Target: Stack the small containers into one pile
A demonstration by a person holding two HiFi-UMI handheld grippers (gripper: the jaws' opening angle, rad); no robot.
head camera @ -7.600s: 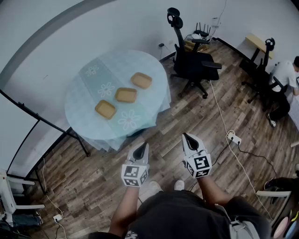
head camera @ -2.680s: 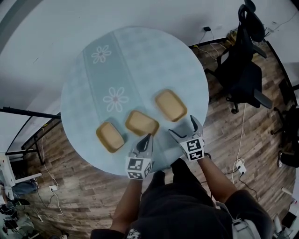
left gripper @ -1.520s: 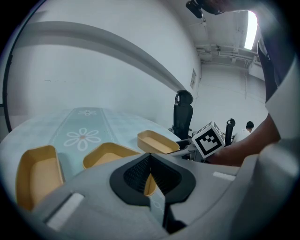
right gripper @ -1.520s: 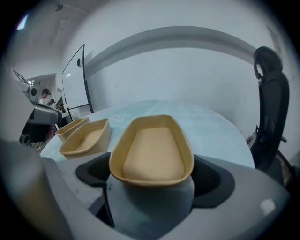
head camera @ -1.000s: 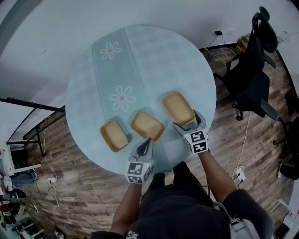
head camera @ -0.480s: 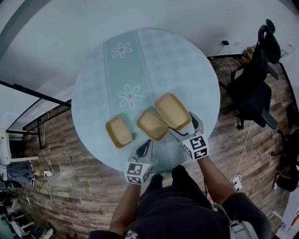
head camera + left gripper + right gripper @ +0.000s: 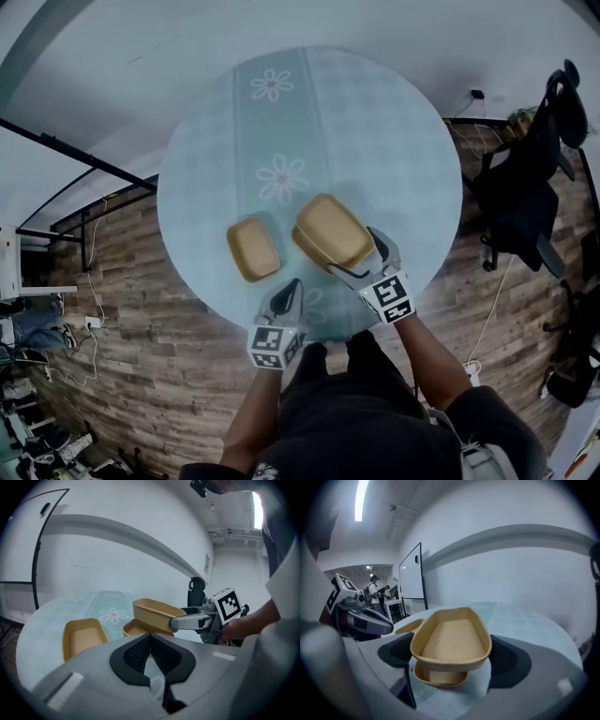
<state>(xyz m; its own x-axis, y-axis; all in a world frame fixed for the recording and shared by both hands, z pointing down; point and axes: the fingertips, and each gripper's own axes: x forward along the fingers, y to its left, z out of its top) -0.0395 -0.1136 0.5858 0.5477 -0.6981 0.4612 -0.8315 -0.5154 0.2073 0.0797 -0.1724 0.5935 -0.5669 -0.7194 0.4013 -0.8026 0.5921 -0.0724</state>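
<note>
Three tan oval containers are on or over the round table (image 7: 394, 141). My right gripper (image 7: 359, 251) is shut on the largest container (image 7: 335, 230) (image 7: 450, 639) and holds it in the air, tilted slightly. It hovers just above the middle container (image 7: 302, 246) (image 7: 438, 677), not touching it. The third container (image 7: 253, 249) (image 7: 82, 637) lies flat to the left. My left gripper (image 7: 289, 292) (image 7: 150, 639) is shut and empty, near the table's front edge, just short of the middle container (image 7: 133, 629). The left gripper view shows the held container (image 7: 154, 613) in the right gripper (image 7: 187, 620).
A teal cloth with flower prints covers the table. A black office chair (image 7: 525, 206) stands on the wooden floor to the right. Black frame legs (image 7: 84, 159) run along the left. A whiteboard (image 7: 412, 581) and people (image 7: 372, 590) are far behind.
The right gripper has lifted the right-hand container off the table and carried it left, over the middle container. The left gripper has shifted slightly along the table's front edge.
</note>
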